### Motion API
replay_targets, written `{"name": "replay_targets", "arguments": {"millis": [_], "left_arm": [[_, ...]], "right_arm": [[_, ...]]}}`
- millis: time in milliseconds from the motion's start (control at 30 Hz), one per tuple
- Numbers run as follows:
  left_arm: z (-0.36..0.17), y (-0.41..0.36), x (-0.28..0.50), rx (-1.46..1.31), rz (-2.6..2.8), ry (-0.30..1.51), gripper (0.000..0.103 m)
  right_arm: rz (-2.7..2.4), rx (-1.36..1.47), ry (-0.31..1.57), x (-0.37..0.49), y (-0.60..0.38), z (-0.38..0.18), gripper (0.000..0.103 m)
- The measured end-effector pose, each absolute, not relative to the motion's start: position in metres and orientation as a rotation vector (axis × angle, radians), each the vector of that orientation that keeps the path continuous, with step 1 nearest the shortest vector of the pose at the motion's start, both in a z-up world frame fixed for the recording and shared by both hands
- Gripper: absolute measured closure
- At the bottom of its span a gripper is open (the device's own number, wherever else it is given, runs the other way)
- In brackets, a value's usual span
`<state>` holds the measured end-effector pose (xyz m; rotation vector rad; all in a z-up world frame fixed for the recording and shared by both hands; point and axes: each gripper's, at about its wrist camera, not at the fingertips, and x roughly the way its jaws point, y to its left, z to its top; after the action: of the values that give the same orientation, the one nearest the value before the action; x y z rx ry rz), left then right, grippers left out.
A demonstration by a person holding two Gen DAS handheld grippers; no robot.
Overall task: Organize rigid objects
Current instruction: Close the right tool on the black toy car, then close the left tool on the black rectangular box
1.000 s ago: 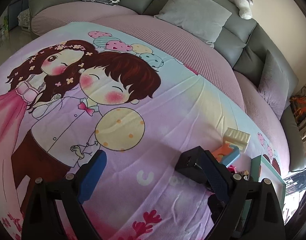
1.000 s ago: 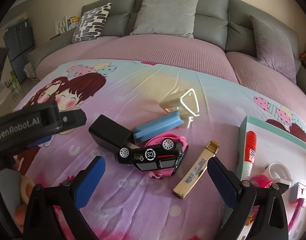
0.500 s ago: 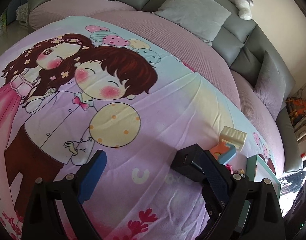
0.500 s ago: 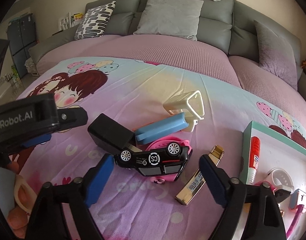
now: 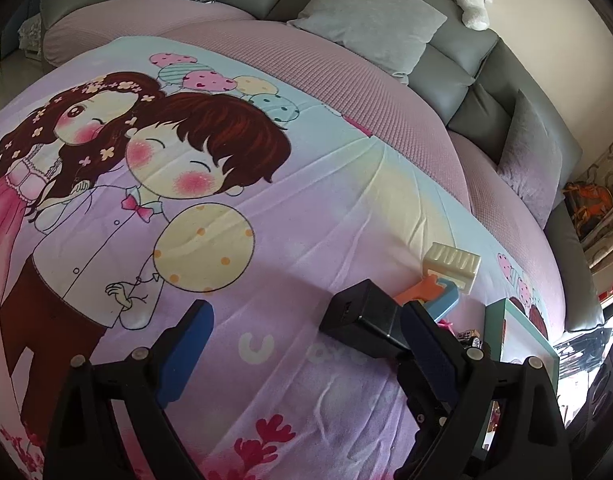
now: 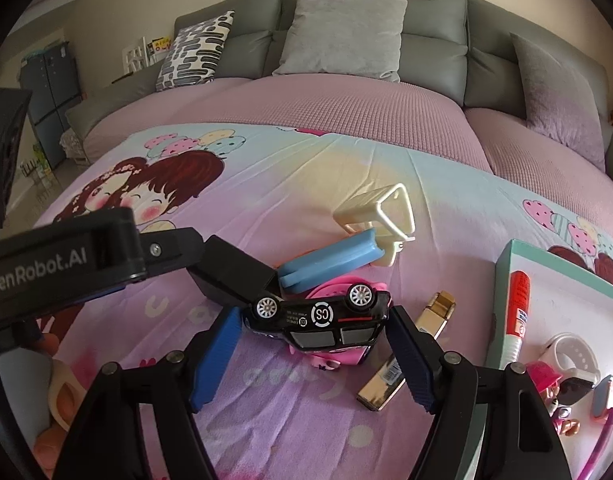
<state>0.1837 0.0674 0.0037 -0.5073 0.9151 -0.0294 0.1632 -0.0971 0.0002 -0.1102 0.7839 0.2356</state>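
The right gripper has its blue-padded fingers spread to either side of a black toy car that lies on its side; the pads sit just beside the car's two ends, and whether they touch it cannot be told. The left gripper is spread wide over the cartoon bedsheet, holding nothing, its right finger right up against a black box.

Only the right wrist view shows the whole pile: the car rests on a pink toy, with the black box to the left and just behind, a blue block on the far side, and a cream plastic clip beyond that. A gold rectangular case lies on the sheet to the right, partly behind the right finger. Further right stands a teal-rimmed tray holding a red-and-white tube, a white ring-shaped piece and small pink items. The left gripper's body crosses the left of this view.

The left wrist view shows the blue block with an orange underside, the cream clip end-on, and the tray's edge; its own right finger hides most of the pile. A grey sofa with cushions rises at the far side.
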Motion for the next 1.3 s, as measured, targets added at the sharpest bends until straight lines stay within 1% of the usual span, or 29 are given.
{"name": "replay_targets", "arguments": {"millis": [333, 667, 1000, 1067, 1100, 1133, 1200, 1267, 1300], "left_arm": [[0.007, 0.055, 0.186, -0.45, -0.037, 0.917, 0.008], [0.012, 0.027, 0.189, -0.309, -0.059, 0.92, 0.009], [0.002, 0.001, 0.197, -0.216, -0.084, 0.955, 0.009], [0.001, -0.004, 0.197, -0.197, -0.081, 0.956, 0.015], [0.0, -0.005, 0.197, -0.192, -0.082, 0.957, 0.024], [-0.001, -0.006, 0.198, -0.189, -0.086, 0.958, 0.027], [-0.002, -0.009, 0.198, -0.185, -0.094, 0.954, 0.027], [-0.002, -0.01, 0.198, -0.193, -0.103, 0.943, 0.033], [-0.002, -0.01, 0.198, -0.196, -0.101, 0.94, 0.033]], "right_arm": [[0.137, -0.075, 0.79, 0.163, -0.13, 0.011, 0.026], [0.066, -0.034, 0.789, 0.157, -0.162, 0.024, 0.026], [0.042, 0.006, 0.793, 0.154, -0.18, 0.027, 0.026], [0.046, 0.017, 0.791, 0.153, -0.183, 0.028, 0.026], [0.047, 0.024, 0.792, 0.153, -0.184, 0.028, 0.026], [0.048, 0.029, 0.792, 0.153, -0.186, 0.029, 0.026], [0.051, 0.041, 0.793, 0.152, -0.189, 0.029, 0.026], [0.056, 0.053, 0.79, 0.151, -0.191, 0.031, 0.026], [0.057, 0.058, 0.789, 0.151, -0.193, 0.031, 0.026]]}}
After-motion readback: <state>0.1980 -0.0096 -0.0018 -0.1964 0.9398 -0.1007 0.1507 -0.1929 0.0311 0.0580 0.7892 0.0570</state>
